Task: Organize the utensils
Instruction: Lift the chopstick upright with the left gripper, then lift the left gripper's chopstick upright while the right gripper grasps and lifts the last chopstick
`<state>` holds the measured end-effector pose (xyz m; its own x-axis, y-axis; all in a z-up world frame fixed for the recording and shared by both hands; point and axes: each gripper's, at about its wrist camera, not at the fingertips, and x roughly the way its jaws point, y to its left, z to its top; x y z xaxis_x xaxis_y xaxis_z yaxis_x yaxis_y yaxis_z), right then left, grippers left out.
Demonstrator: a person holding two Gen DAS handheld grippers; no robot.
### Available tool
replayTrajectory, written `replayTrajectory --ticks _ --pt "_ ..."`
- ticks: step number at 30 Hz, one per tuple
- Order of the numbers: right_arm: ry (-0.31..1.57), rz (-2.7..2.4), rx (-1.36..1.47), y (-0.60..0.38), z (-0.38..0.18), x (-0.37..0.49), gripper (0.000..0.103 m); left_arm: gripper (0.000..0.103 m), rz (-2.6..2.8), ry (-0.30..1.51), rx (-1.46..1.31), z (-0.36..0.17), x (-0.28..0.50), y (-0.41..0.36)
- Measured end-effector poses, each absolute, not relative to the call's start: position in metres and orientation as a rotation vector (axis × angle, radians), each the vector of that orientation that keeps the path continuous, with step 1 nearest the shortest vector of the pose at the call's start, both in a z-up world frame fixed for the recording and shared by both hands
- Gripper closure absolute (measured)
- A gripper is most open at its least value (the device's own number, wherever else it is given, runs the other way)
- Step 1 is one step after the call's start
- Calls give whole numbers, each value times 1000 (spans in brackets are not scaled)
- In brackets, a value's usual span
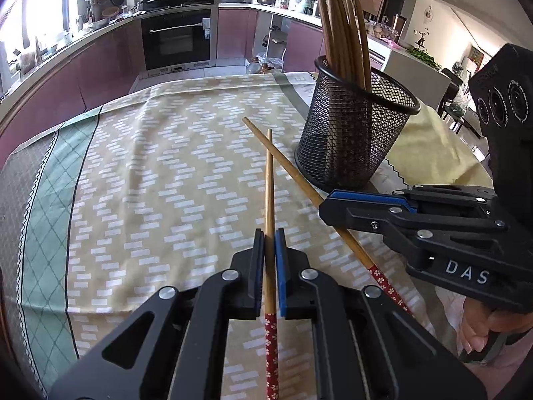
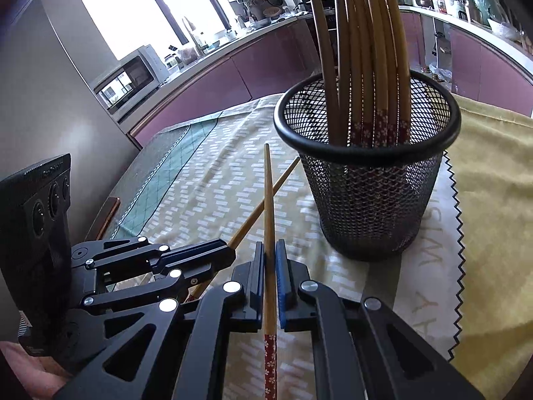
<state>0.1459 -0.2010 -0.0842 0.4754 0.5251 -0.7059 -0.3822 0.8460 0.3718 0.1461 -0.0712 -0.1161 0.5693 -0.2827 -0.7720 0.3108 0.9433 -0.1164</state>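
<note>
Both tongs are clamped, each on one chopstick. Left gripper (image 1: 269, 243) pinches its chopstick (image 1: 269, 180) on bare bamboo just above the red flowered handle end; the tip points to the far side of the table. Right gripper (image 2: 270, 256) holds the second chopstick (image 2: 268, 200) the same way, red end trailing behind the pads. In both wrist views the two sticks cross near their tips, just left of the mesh cup (image 2: 366, 200).

Cup sits far right on the cloth (image 1: 166, 183), upright, already loaded with a bundle of chopsticks (image 2: 359, 50) standing red end down.

Handling notes, my judgement:
- Sticks are light, stiff, slim and round. Little weight to fight, but a smooth round shaft can roll or pivot between flat pads.
- Grip sits toward the handle end, so the long free tip will swing with small wrist turns. That suits me if I drop them red end first, like the rest.
- Crossed tips: I would separate the sticks before lifting either toward the cup, or one may lever the other.
- Cup is light wire mesh and may tip if a stick catches the rim (image 2: 363, 156). The bundle leans right, so the open gap is on the left side.
</note>
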Motion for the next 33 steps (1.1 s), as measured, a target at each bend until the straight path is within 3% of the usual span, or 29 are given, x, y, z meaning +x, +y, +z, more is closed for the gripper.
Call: replayTrajectory --ticks 33 --pt "771 637 154 -215 -40 107 97 96 -376 797 -26 -71 119 -57"
